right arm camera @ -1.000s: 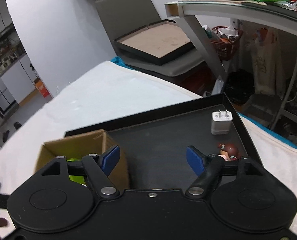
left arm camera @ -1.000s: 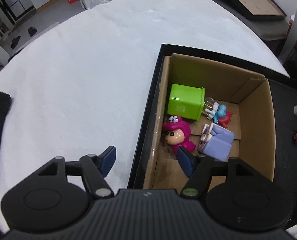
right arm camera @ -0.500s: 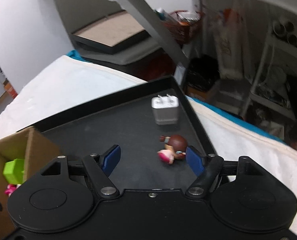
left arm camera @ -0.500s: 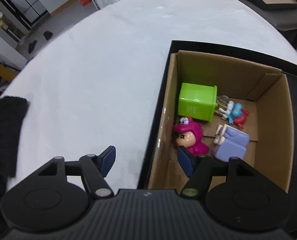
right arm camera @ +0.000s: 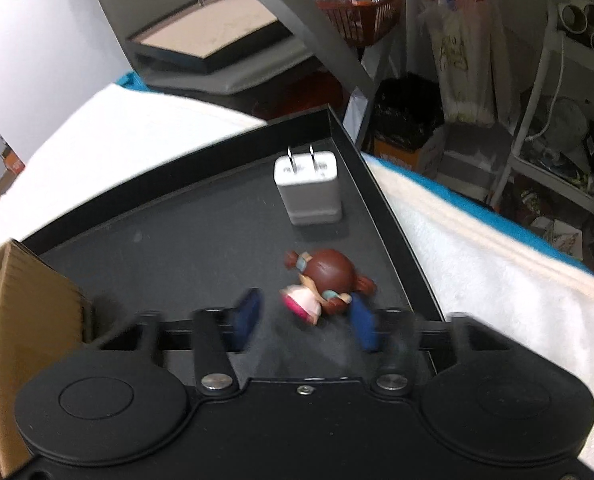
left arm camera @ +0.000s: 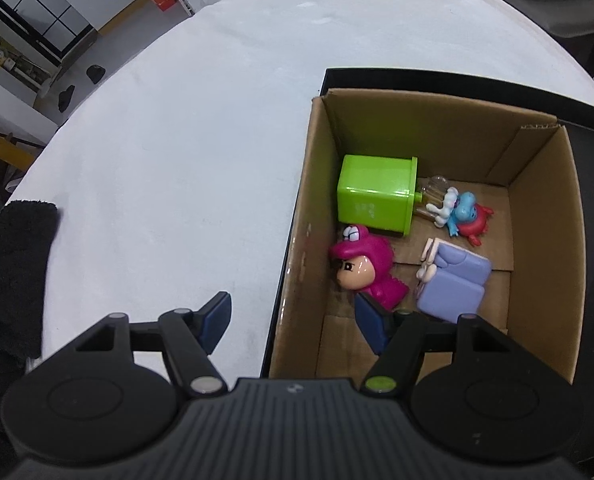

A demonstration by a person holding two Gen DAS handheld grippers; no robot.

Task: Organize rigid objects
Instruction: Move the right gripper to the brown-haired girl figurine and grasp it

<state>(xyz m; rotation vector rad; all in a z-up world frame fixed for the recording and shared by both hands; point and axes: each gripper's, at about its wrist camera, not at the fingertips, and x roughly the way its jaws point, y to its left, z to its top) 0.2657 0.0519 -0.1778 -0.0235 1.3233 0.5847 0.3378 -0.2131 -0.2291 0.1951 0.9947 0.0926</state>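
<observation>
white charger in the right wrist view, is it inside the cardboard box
No, the white charger stands on the black tray near its far corner, outside the cardboard box.

Ahead of the left gripper (left arm camera: 293, 320), whose pads are showing dark blue on a black body, a plain brown cardboard box (left arm camera: 537, 208) is holding a lime-green cube (left arm camera: 373, 196), a magenta-hooded figure (left arm camera: 363, 266), a lavender block (left arm camera: 453, 280) and a light-blue and red toy (left arm camera: 463, 212). The cloth (left arm camera: 169, 152) to its left is looking white. Ahead of the right gripper (right arm camera: 305, 318), the black tray (right arm camera: 201, 232) is carrying a white charger (right arm camera: 311, 192) and a brown-haired doll (right arm camera: 321, 282) in pink.
</observation>
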